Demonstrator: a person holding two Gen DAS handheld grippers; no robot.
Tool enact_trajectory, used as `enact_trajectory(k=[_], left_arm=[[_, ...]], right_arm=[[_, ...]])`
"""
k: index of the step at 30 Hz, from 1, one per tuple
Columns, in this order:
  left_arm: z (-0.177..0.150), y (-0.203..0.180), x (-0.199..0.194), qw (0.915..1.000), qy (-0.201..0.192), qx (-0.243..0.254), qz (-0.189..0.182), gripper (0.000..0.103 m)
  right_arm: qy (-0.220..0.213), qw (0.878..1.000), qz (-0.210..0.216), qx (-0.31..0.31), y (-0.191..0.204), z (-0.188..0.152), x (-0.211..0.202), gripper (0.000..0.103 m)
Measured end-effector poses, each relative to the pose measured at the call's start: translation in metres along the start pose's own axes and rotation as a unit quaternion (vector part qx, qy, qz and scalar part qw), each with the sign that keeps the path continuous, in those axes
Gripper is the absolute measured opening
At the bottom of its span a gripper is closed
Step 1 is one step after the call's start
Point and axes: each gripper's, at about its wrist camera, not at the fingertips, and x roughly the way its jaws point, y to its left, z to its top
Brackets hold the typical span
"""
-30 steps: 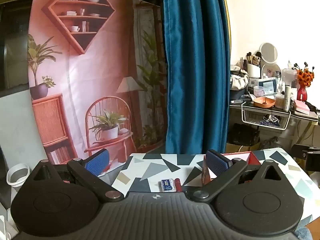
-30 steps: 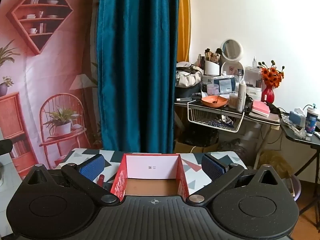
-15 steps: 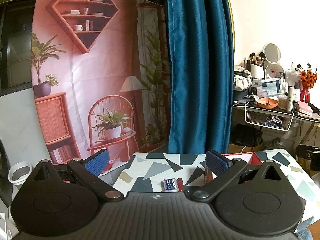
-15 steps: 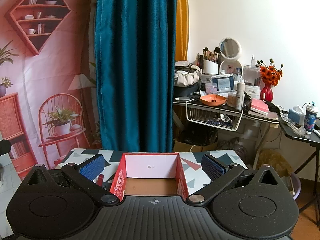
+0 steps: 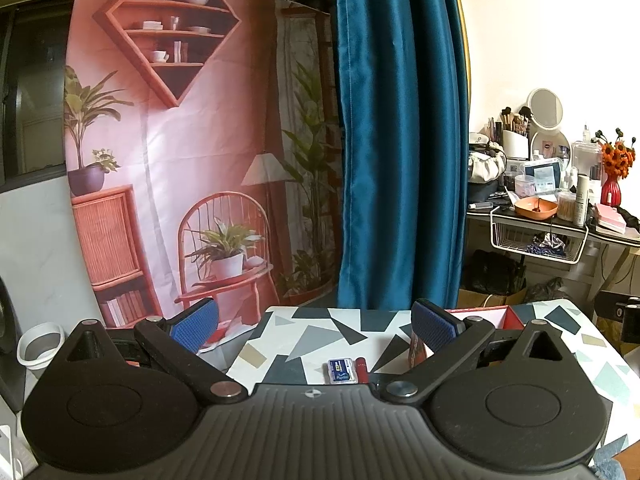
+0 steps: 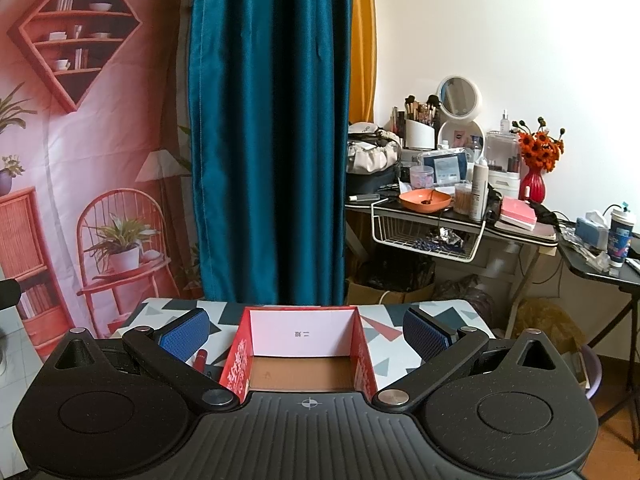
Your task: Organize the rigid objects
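Small room with a teal curtain in the middle, a pink printed backdrop to its left and a cluttered vanity desk off to the right. Up front, counter with a geometric-pattern top. On it, an open red box, cardboard floor bare, sitting right between the spread fingers of the right gripper, nothing held. Left gripper also wide apart and holding nothing, hovering above a little blue card case and a red tube lying touching side by side, just left of the box.
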Motion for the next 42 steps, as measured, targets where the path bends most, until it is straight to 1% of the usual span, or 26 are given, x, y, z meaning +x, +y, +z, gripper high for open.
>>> enact_trajectory(k=[42], left_arm=[[0.0001, -0.0023, -0.0003, 1.0, 0.0, 0.0, 0.0, 0.103]], right_arm=[[0.003, 1.0, -0.001, 0.005, 0.0001, -0.002, 0.0034, 0.103]])
